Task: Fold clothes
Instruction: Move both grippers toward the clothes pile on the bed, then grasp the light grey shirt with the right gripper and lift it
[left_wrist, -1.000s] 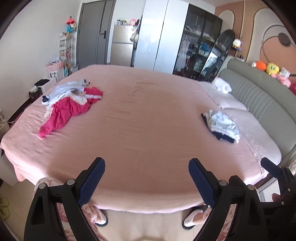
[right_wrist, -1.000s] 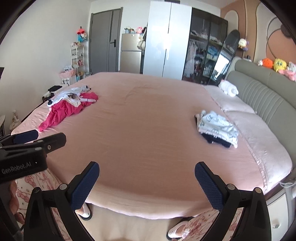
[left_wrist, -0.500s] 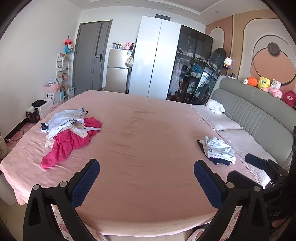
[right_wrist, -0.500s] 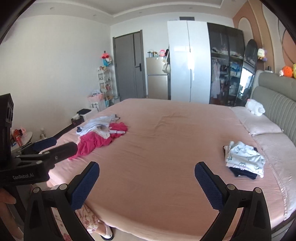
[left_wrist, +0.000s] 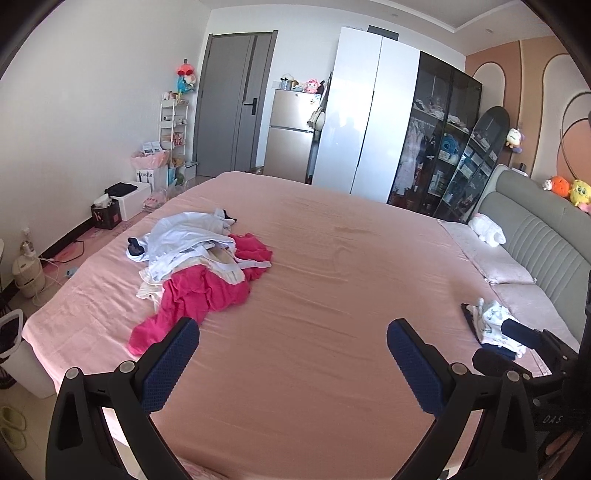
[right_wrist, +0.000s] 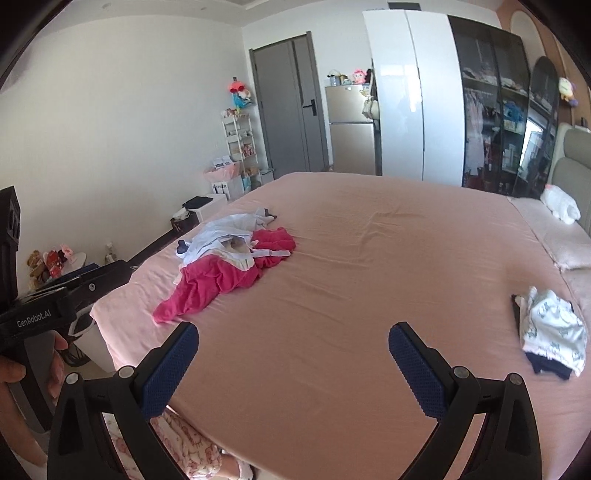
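Observation:
A loose pile of clothes lies on the left part of the pink bed (left_wrist: 332, 288): a magenta garment (left_wrist: 199, 295) under a white one (left_wrist: 184, 236). The pile also shows in the right wrist view (right_wrist: 221, 277). A small folded stack, white print over dark blue (right_wrist: 554, 328), sits near the bed's right side (left_wrist: 487, 321). My left gripper (left_wrist: 293, 358) is open and empty above the bed's near edge, a little short of the magenta garment. My right gripper (right_wrist: 293, 358) is open and empty over the near edge.
A grey headboard (left_wrist: 535, 236) with pillows (left_wrist: 491, 258) runs along the right. A wardrobe (left_wrist: 369, 110), fridge (left_wrist: 291, 136) and door (left_wrist: 236, 99) stand beyond the bed. Boxes, a shelf and a bin line the floor at the left (left_wrist: 125, 203).
Both grippers have lifted and swung left toward the clothes pile, which now looks closer and more central. The folded stack has slid toward the right edge. Both jaws stay open.

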